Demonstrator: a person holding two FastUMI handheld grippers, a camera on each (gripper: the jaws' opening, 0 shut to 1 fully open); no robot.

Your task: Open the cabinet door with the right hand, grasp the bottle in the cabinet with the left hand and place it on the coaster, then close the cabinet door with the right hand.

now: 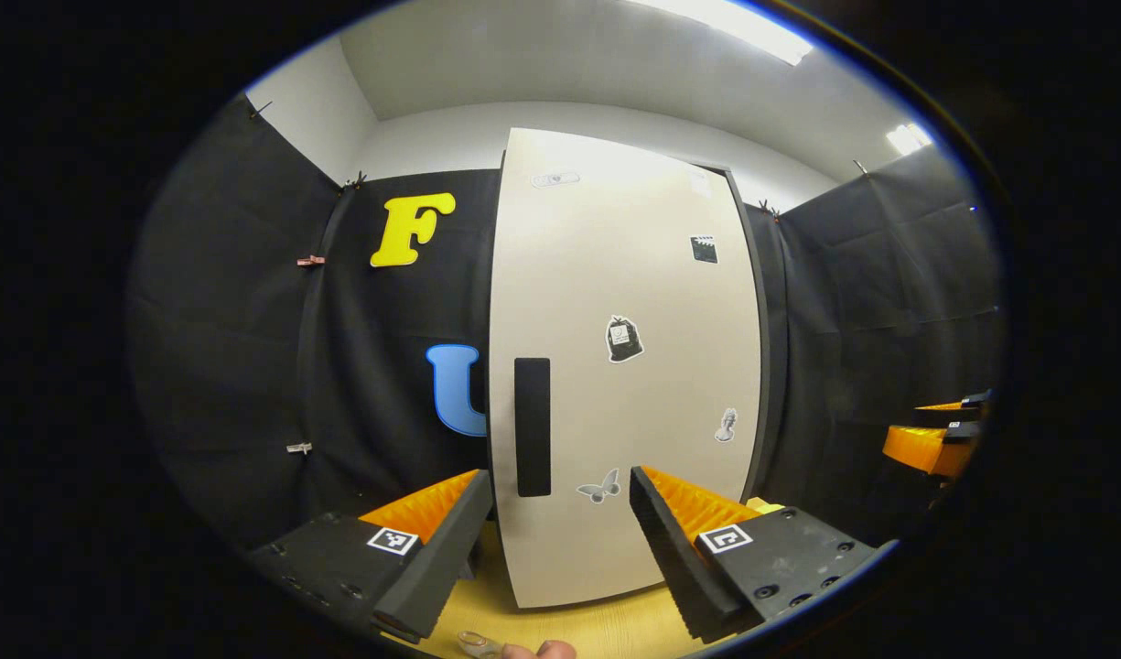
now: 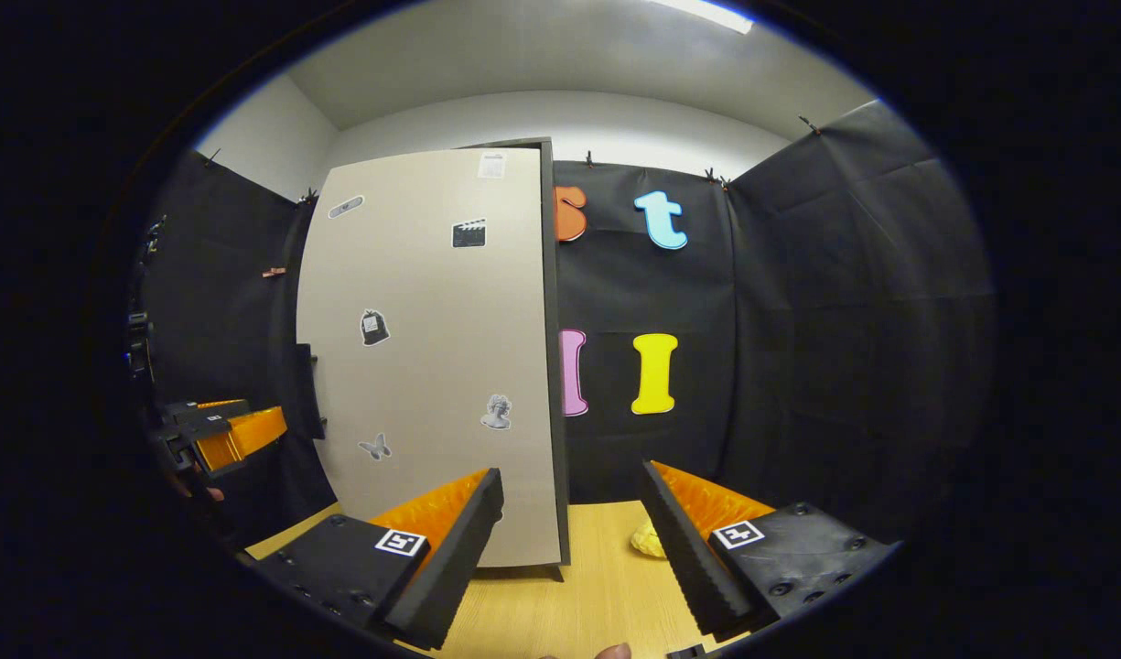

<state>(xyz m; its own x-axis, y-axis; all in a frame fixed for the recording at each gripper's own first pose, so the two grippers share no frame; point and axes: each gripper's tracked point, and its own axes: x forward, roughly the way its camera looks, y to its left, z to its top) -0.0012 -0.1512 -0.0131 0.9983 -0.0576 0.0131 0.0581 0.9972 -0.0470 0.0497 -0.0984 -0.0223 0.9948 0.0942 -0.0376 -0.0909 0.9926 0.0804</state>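
table: a pale wood table (image 2: 578, 586) is seen under both grippers, running from 6 o'clock up to the cabinet foot.
room: black cloth walls are hung on clips below a white wall and a lit ceiling.
cabinet: a tall cabinet (image 1: 615, 366) is stood on the table, its door (image 2: 432, 366) shut; the inside is hidden, so the bottle's place cannot be told.
handle: a dark handle (image 1: 532, 426) is set at the door's 9 o'clock edge.
stickers: small stickers (image 1: 623, 340) are scattered over the door.
yellow thing: a yellow thing (image 2: 647, 541) lies on the table beside the cabinet, at 5 o'clock in the right gripper view; whether it is the coaster cannot be told.
left gripper (image 1: 560, 513): fingers spread, nothing held, pointed at the door.
right gripper (image 2: 569, 513): fingers spread, nothing held, aimed at the cabinet's right edge.
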